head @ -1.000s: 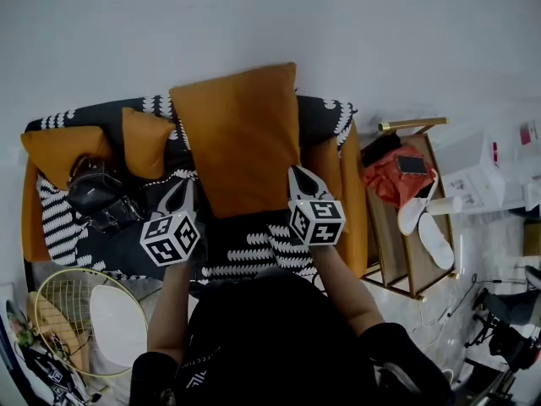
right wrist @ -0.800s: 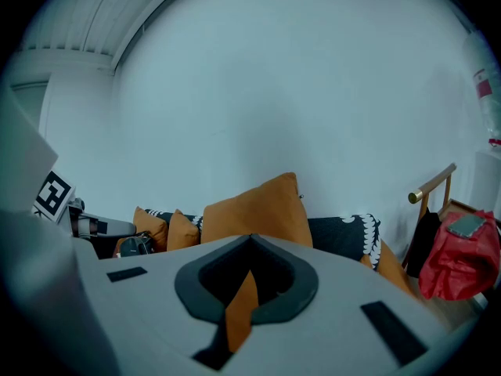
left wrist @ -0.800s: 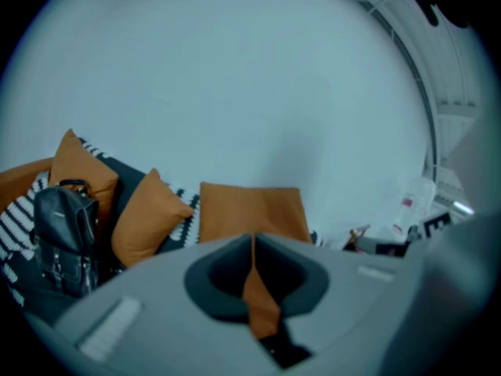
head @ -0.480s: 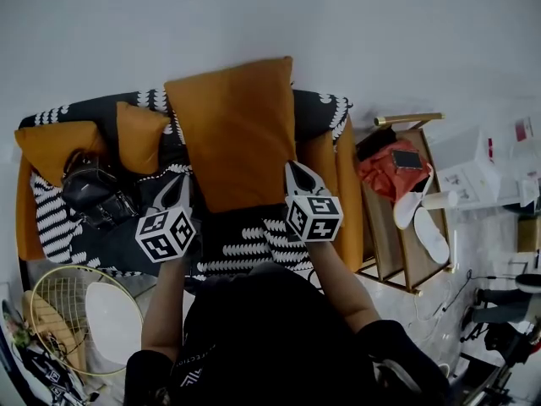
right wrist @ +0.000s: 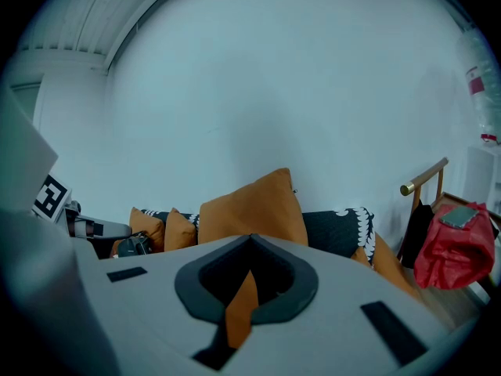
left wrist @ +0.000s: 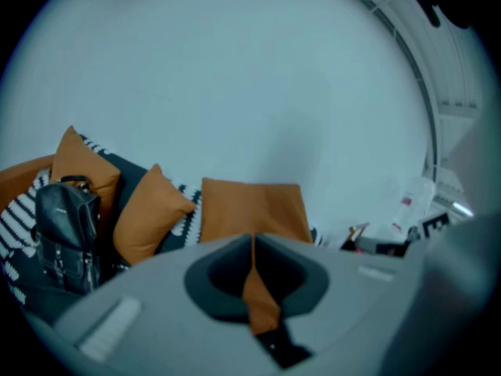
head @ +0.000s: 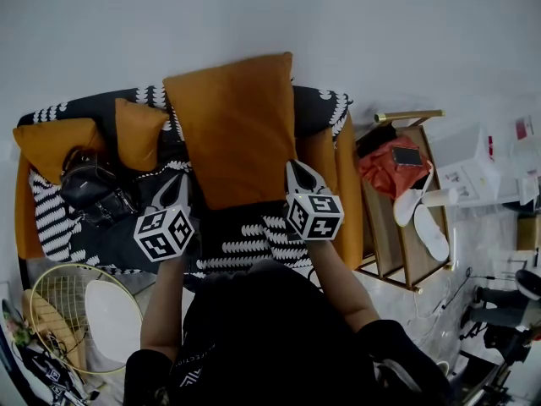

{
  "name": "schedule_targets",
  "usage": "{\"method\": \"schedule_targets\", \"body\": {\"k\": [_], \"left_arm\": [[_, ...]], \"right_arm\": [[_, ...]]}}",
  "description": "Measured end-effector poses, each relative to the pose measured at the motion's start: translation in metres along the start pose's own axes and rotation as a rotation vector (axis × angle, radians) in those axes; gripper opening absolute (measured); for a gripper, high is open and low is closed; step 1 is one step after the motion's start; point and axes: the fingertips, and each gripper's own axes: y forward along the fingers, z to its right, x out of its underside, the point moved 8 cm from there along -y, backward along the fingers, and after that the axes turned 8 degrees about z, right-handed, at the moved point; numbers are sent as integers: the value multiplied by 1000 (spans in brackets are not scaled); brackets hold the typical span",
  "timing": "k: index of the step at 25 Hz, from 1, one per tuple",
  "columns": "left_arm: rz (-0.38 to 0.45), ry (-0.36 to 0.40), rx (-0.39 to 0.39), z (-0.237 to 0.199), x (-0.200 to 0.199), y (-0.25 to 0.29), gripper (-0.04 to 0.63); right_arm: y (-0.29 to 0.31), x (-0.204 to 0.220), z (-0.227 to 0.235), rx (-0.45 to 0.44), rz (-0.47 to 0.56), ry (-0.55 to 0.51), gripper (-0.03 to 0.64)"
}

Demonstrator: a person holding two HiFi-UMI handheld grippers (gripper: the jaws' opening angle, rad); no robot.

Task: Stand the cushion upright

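Note:
A large orange cushion stands on end on the sofa and leans back toward the white wall. My left gripper is at its lower left corner and my right gripper at its lower right corner. In the left gripper view the cushion rises just beyond my left gripper, whose jaws are shut with a fold of orange fabric pinched in the slit. In the right gripper view my right gripper is likewise shut on orange fabric, with the cushion right in front.
Two smaller orange cushions and a black handbag lie on the sofa's left. The seat has a black-and-white throw. At right, a gold-framed rack holds red cloth and white slippers. A wire basket stands lower left.
The picture has shifted a little as the head camera moved. The cushion and both grippers keep their places and their grips.

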Motion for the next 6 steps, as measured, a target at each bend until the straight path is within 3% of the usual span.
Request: {"method": "schedule_targets", "body": {"k": [6], "left_arm": [[-5,-7,-8,0,3,0,18]], "right_arm": [[0,3,1,-8,-11,3,-5]]}}
